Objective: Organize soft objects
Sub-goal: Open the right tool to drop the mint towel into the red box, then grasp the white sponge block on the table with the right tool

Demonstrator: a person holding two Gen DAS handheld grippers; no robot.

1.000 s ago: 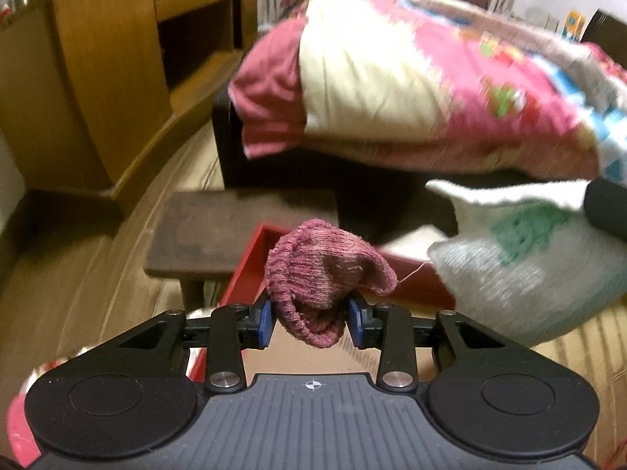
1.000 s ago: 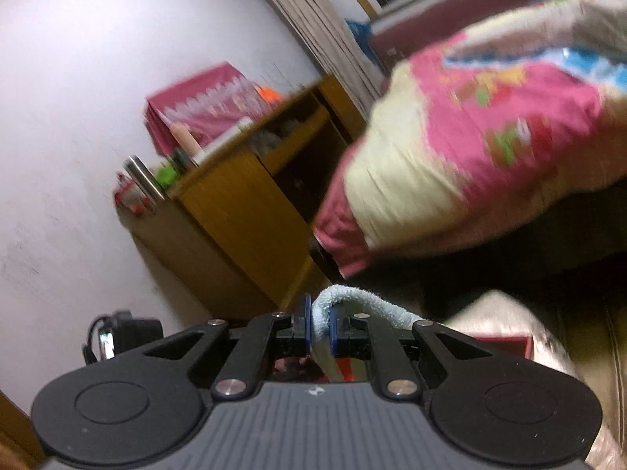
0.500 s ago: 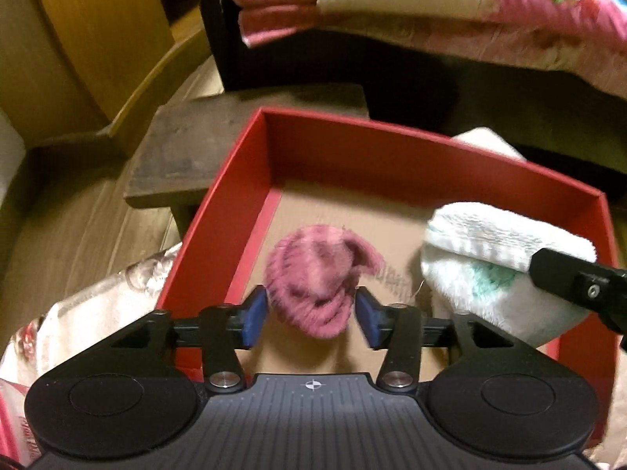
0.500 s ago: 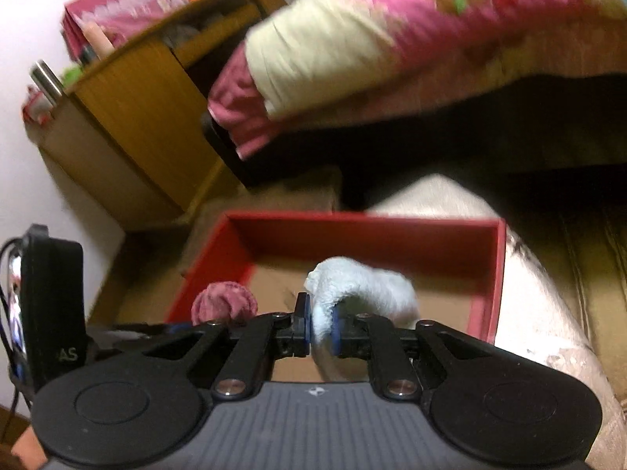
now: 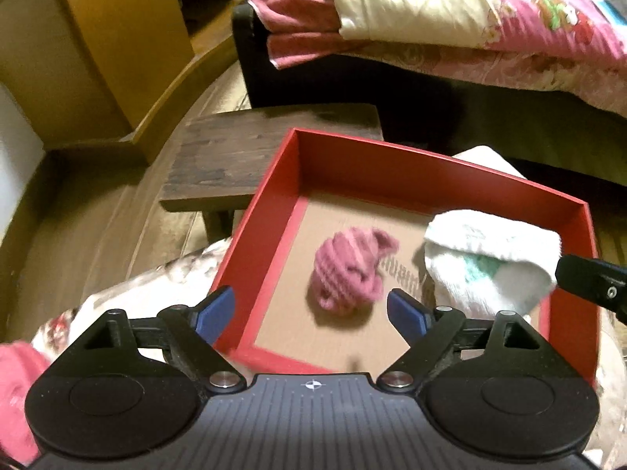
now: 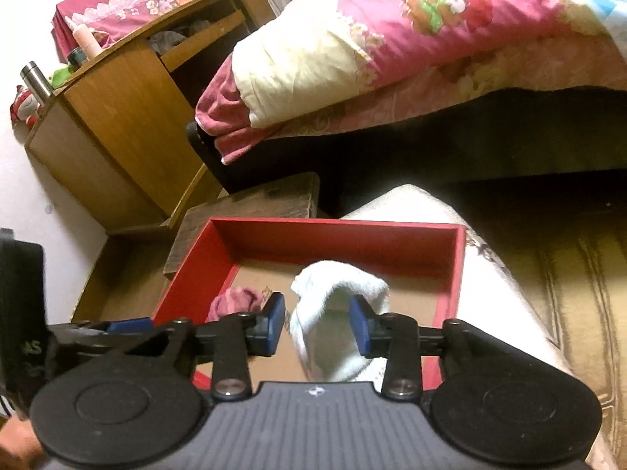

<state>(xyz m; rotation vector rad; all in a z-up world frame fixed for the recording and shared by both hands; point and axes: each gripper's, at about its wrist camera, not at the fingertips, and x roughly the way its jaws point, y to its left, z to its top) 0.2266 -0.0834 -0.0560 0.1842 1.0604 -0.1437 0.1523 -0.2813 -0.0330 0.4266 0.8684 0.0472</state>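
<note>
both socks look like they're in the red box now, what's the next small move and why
Probably lift both grippers straight up out of the red box. The left gripper has just opened and the pink sock lies free on the cardboard floor. The right gripper has just been opening too, its pads apart from the white sock between them.

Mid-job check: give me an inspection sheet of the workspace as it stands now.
Surface: red box with cardboard floor, on a pale patterned cushion.
Job's things: pink knitted sock and white sock, both inside the box.
Clutter: dark wooden stool behind the box.
Grippers: left gripper open, jaws just opening, clear of the pink sock; right gripper just opening, white sock between its pads.
Cables: nothing seen.
Surroundings: bed with pink quilt, wooden cabinet.
</note>
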